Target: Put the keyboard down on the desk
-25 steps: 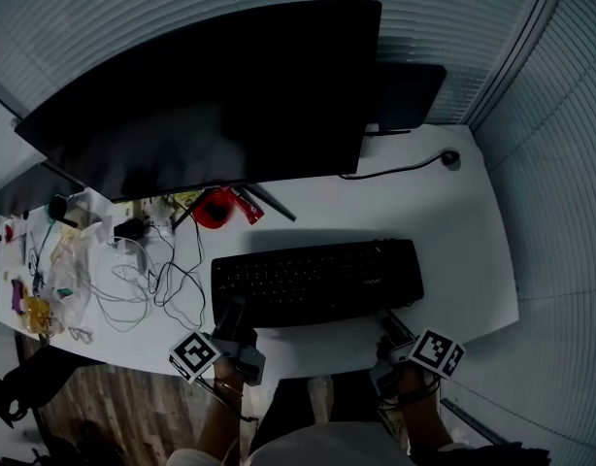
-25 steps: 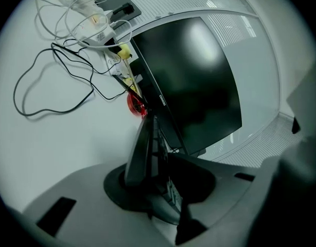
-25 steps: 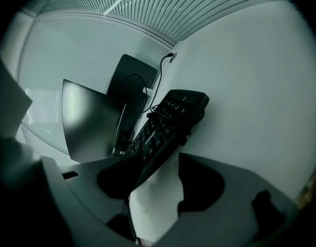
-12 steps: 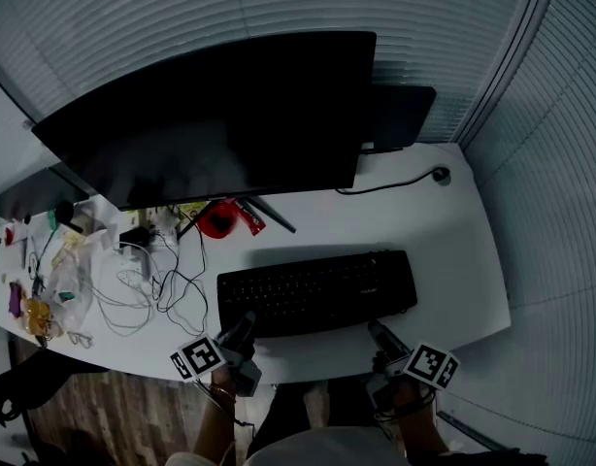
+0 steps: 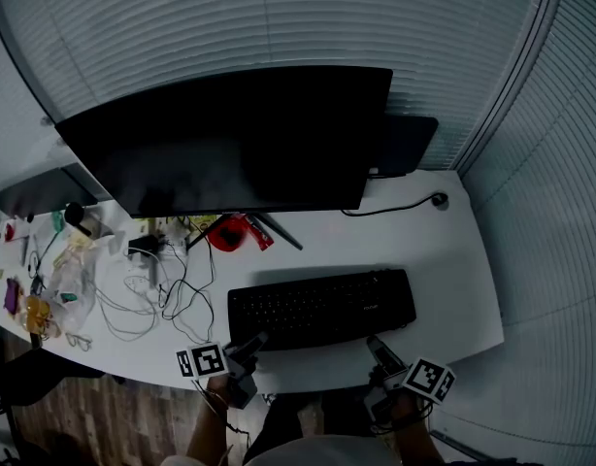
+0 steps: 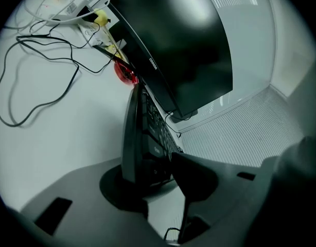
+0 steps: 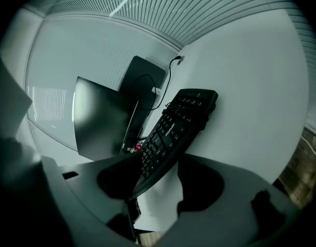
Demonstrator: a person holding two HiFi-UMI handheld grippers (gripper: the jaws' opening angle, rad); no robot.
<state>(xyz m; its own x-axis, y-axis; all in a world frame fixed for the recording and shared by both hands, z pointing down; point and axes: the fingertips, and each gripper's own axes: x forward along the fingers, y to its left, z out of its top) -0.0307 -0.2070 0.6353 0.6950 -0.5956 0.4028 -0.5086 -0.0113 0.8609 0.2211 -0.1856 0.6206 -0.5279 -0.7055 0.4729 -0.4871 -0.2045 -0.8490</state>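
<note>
Black keyboard [image 5: 322, 307] lies flat on the white tabletop [image 5: 444, 260], its near edge between the released fingers of the left gripper [image 5: 251, 343], just opened wider, and the right gripper [image 5: 376, 345].

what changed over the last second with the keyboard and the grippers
The left gripper has just been opening its jaws off the keyboard, whose front edge is between them. The right gripper stands open round the other end. The keyboard lies flat on the desk in the same spot as before; the monitor is unchanged.
</note>
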